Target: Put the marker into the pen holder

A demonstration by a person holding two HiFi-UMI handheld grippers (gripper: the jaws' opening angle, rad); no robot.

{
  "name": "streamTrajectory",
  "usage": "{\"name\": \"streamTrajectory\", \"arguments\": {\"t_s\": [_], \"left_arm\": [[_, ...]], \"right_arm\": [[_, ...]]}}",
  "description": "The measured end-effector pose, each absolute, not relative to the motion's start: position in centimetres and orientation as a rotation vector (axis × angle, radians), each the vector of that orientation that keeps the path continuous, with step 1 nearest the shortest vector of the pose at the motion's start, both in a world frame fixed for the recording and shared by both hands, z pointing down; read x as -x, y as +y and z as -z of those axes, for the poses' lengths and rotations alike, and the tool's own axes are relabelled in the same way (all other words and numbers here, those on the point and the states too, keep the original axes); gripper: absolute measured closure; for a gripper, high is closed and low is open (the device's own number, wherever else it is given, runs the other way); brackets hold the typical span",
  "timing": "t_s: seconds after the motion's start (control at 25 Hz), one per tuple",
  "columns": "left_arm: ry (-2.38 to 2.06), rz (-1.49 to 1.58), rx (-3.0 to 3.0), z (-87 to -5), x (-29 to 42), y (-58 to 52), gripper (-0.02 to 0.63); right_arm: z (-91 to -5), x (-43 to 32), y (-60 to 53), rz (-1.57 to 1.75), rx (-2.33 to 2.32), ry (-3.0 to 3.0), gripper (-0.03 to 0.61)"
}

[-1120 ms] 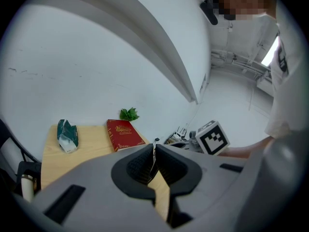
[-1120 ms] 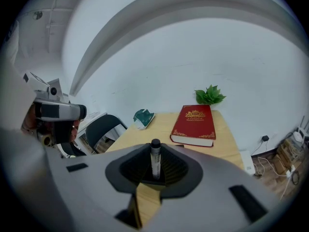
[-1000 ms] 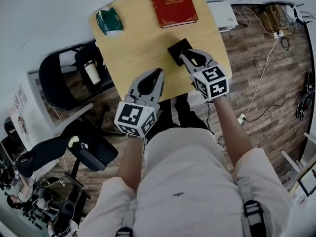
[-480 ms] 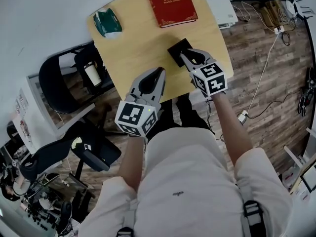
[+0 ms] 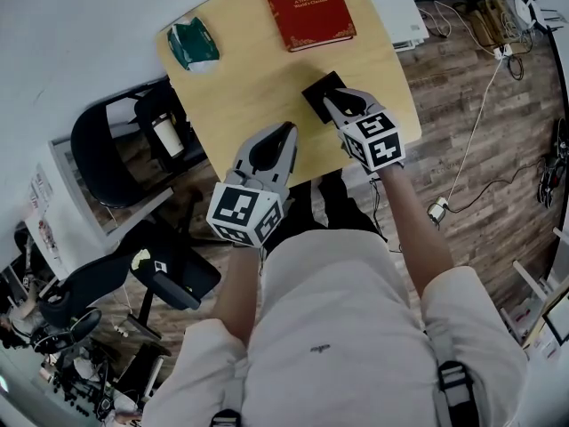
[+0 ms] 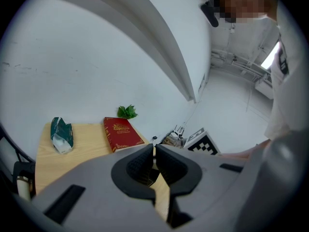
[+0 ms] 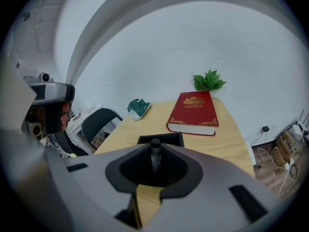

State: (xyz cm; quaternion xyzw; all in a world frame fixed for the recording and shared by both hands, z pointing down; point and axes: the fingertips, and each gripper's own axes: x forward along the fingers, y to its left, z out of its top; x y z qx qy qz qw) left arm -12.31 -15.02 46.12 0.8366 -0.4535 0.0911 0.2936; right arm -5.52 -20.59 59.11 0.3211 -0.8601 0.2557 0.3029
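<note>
My head view looks steeply down from high above the table [image 5: 258, 87], which fills its upper half. Both gripper views ride low over it, facing the wall. All three share the red book [image 5: 307, 7]; the right one sits nearest the pen holder [image 5: 322, 92].

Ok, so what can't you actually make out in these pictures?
- Dark grey marker: the right gripper view shows only its top end; the closed jaws of the right gripper hide the rest.
- Black square pen holder: its inside is hidden behind those jaws, and in the head view it is just dark.
- Red hardback book: its gold title is too small to read in any view.
</note>
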Motion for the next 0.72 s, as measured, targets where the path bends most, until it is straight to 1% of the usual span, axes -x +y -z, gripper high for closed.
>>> {"name": "streamTrajectory", "arguments": {"t_s": [0.72], "left_arm": [[-1.217,-0.242,-2.228,-45.73,12.06,-14.79,0.597]], "right_arm": [[-59.17,4.82,-21.54,-0.584,-0.900,-2.242,0.503]]}}
